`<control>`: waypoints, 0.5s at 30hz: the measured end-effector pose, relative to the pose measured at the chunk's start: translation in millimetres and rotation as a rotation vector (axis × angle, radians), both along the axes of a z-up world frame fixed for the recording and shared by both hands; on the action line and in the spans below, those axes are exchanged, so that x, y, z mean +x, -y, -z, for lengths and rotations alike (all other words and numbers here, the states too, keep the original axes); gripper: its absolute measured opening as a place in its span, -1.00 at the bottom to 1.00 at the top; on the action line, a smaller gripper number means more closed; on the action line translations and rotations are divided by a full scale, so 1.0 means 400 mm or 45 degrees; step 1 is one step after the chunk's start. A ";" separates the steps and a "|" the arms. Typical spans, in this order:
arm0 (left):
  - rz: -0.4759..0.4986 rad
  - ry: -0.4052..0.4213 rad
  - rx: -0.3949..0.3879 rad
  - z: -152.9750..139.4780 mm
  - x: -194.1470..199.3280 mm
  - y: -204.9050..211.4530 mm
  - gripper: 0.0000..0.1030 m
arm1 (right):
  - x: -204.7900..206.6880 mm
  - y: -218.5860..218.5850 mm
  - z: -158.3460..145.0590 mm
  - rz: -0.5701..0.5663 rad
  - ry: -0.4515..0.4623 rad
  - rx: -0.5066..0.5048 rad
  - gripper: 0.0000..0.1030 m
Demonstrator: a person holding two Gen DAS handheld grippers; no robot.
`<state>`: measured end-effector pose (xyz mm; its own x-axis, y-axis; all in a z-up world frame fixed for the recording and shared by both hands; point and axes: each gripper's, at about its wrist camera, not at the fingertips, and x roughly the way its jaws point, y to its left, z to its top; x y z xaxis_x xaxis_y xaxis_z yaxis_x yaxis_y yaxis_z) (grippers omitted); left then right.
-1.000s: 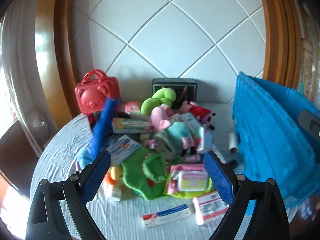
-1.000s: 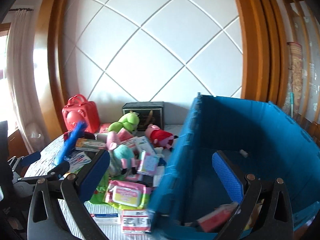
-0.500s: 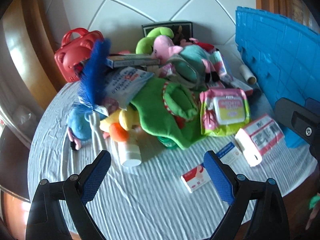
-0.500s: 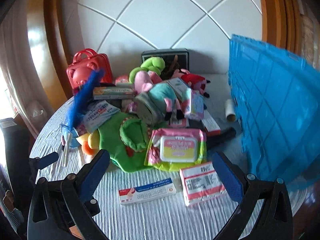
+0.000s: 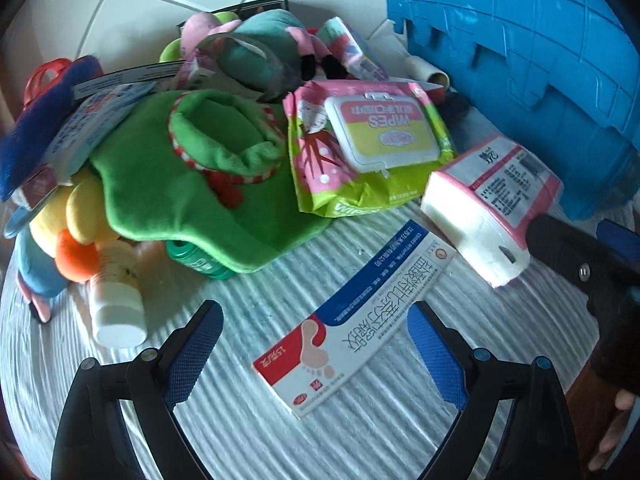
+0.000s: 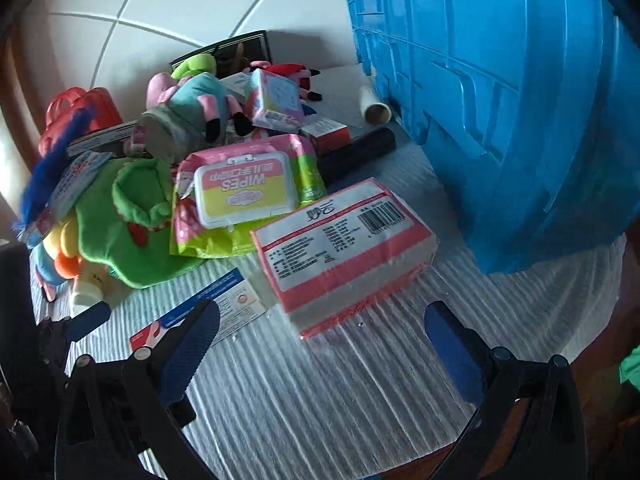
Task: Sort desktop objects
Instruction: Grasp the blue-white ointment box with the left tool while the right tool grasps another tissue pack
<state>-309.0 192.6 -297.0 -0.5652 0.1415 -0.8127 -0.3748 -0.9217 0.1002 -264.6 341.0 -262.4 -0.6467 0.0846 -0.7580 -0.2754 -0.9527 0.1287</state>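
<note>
Left gripper (image 5: 314, 344) open over flat medicine box (image 5: 352, 314); right gripper (image 6: 322, 342) open before tissue pack (image 6: 344, 246), beside blue crate (image 6: 520, 100). Risk: thin box sliding from pads on ribbed tablecloth (image 5: 240, 420).

A white ribbed cloth (image 6: 304, 408) is covering the round table across the near scene, while a white tiled wall (image 6: 192, 4) with diagonal grout lines is standing at the far side, daylight falling in from the left.
</note>
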 end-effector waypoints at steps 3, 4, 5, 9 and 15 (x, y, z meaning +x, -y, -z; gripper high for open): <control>0.036 -0.006 -0.009 0.024 -0.024 0.002 0.72 | -0.032 -0.003 0.019 0.101 -0.035 -0.068 1.00; 0.036 0.001 0.005 0.030 -0.034 0.009 0.58 | -0.045 0.002 0.026 0.124 -0.036 -0.067 1.00; 0.041 0.010 0.027 0.033 -0.042 0.016 0.51 | -0.059 0.008 0.033 0.141 -0.033 -0.061 1.00; 0.054 0.010 0.081 0.028 -0.057 0.031 0.32 | -0.099 0.025 0.065 0.206 -0.009 -0.019 1.00; 0.021 0.030 0.134 0.012 -0.059 0.037 0.10 | -0.066 -0.028 0.117 0.332 0.100 0.043 1.00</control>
